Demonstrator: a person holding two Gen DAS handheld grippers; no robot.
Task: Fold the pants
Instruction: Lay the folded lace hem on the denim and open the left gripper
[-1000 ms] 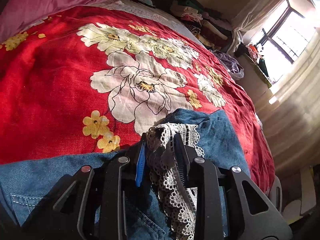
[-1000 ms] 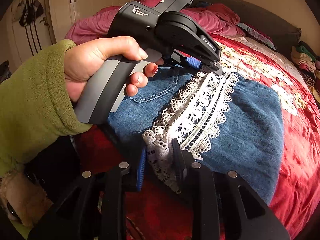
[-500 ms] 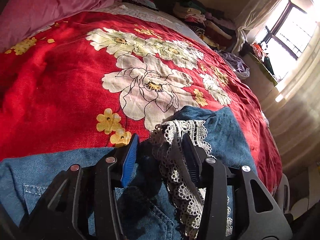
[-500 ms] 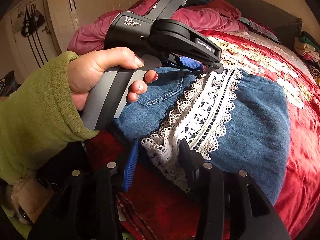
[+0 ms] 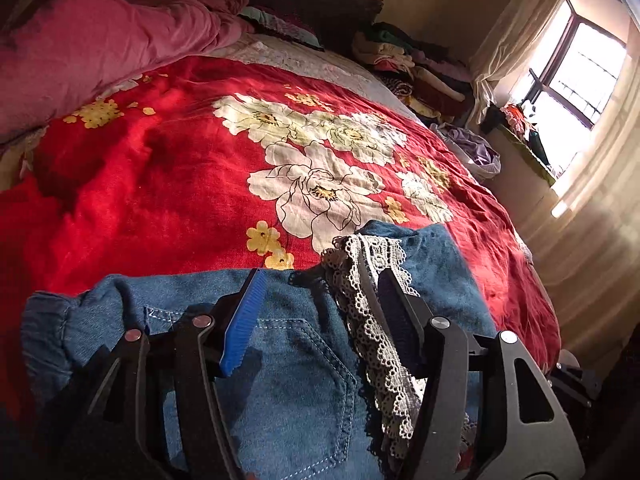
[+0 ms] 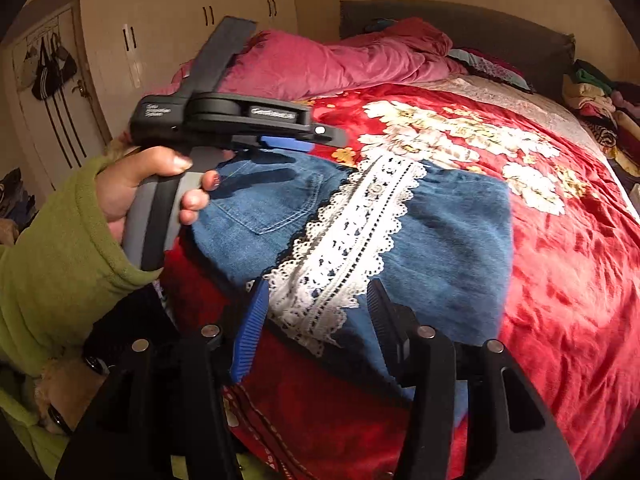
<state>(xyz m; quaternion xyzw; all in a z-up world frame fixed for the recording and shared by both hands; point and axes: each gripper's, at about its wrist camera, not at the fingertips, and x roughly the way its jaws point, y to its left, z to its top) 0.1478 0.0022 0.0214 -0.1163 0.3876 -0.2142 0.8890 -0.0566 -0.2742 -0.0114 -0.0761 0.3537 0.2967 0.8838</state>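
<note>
Jeans: blue denim jeans [image 6: 448,232] are seen folded into a compact stack on the near part of the bed; a back pocket [image 6: 268,200] is shown on the top layer toward 9 o'clock.
Lace trim: a white lace band [image 6: 352,236] is laid across the top of the stack, running from 1 o'clock down to 7 o'clock in the right wrist view.
Left gripper: the left gripper [image 5: 316,312] is held over the pocket side of the denim, its fingers spread wide apart and nothing clamped; the lace lies against its right finger [image 5: 396,304], and its blue pad [image 5: 244,320] is turned inward.
Right gripper: the right gripper [image 6: 316,320] is spread wide at the near end of the lace, one finger on either side, with nothing pinched.
Bedspread: a red floral bedspread [image 5: 160,184] is spread beneath the jeans.
Quilt: a pink quilt [image 5: 92,52] is bunched at 11 o'clock by the headboard.
Clothes pile: folded clothes [image 5: 416,72] are stacked at 1 o'clock beside the window [image 5: 576,68].
</note>
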